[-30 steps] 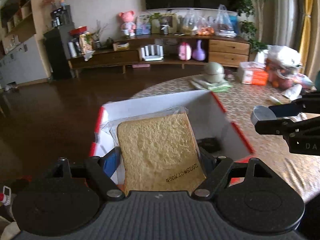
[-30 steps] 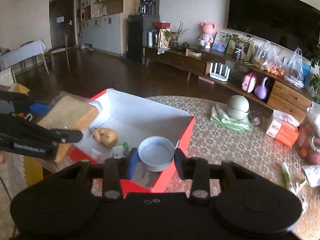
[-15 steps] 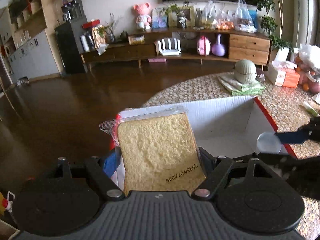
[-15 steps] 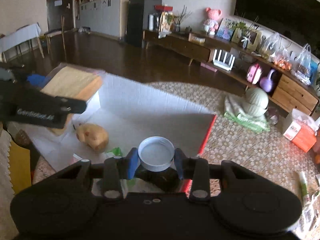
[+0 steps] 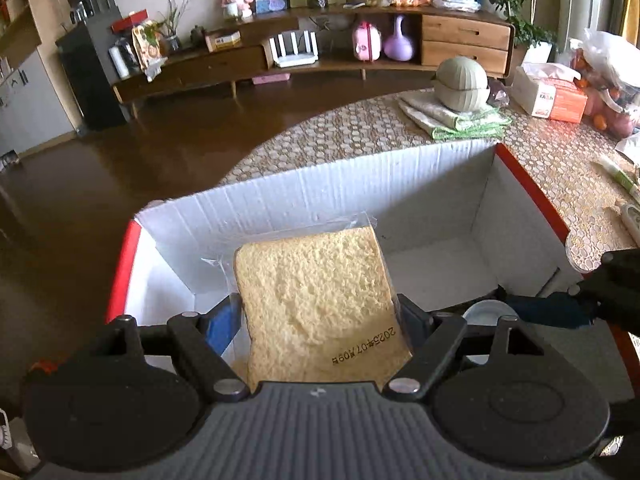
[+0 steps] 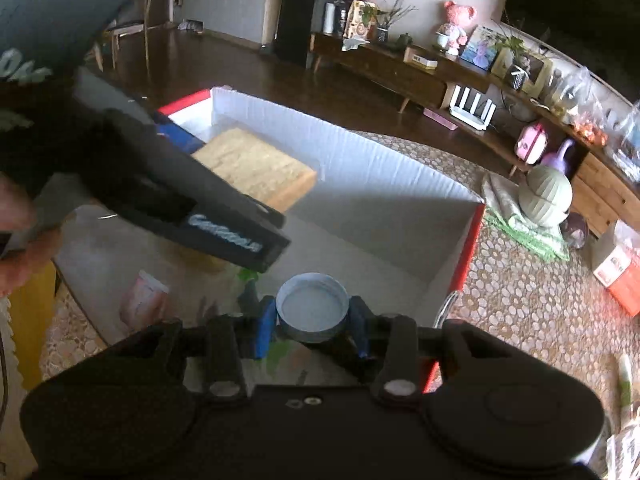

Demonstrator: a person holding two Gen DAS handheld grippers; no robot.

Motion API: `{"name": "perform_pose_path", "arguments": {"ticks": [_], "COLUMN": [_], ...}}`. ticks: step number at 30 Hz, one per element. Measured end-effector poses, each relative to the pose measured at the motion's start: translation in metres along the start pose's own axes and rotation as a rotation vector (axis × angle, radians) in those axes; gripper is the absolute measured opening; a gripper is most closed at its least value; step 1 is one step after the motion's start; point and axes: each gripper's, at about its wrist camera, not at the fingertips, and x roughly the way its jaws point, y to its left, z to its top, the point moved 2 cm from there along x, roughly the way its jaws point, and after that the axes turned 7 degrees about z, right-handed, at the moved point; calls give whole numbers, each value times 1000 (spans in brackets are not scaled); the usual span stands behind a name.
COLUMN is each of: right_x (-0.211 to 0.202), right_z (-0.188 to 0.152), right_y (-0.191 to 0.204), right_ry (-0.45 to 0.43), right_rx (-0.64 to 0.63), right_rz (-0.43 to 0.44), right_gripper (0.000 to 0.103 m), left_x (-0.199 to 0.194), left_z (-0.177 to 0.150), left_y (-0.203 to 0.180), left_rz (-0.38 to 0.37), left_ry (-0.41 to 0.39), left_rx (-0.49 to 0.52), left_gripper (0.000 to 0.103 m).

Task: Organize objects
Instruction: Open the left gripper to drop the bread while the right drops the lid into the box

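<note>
My left gripper [image 5: 320, 316] grasps the wrapped bread [image 5: 320, 304] between its fingers, holding it over the box's [image 5: 320, 188] near left corner. My right gripper [image 6: 312, 320] pinches a jar [image 6: 312, 308] by its lid, low inside the box's near right part.

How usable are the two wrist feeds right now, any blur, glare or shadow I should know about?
Left wrist view: sharp; the date print on the plastic-wrapped bread slice reads clearly, though fisheye bends the white-lined cardboard box walls. Right wrist view: softer, with motion smear on the left gripper and the box's near-left contents; a shadow falls across the box floor; the round grey lid stays crisp.
</note>
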Motion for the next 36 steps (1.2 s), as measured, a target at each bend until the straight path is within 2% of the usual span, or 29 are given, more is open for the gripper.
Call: {"name": "perform_pose_path", "arguments": {"ticks": [4,8,12,20,33,36], "right_x": [-1,-3,-8,-23,-81,-99], "right_z": [0,0,0,-1,-12,-17], "right_y": [0,0,-3,-2,-7,-10], "right_ry": [0,1,-9,-29,-102,-125], "right_rx": [-3,2,14,26,62,72], "right_rz": [5,17,31,58,67,68], "right_gripper": [41,47,56,66,69,73], "left_x": [11,11,9,-3,-57,-76], "left_z": [-1,0,-1,-3,-12,-15], "left_y": [-4,-3,-1,1,-5,-8], "left_rz": [-19,-27,-24,-6,-17,-27], "left_ry": [45,56,49,23,-52,-78], "left_rx": [1,-6,-21,-41,-64,-63], "left_gripper": [81,81,81,81,81,81]}}
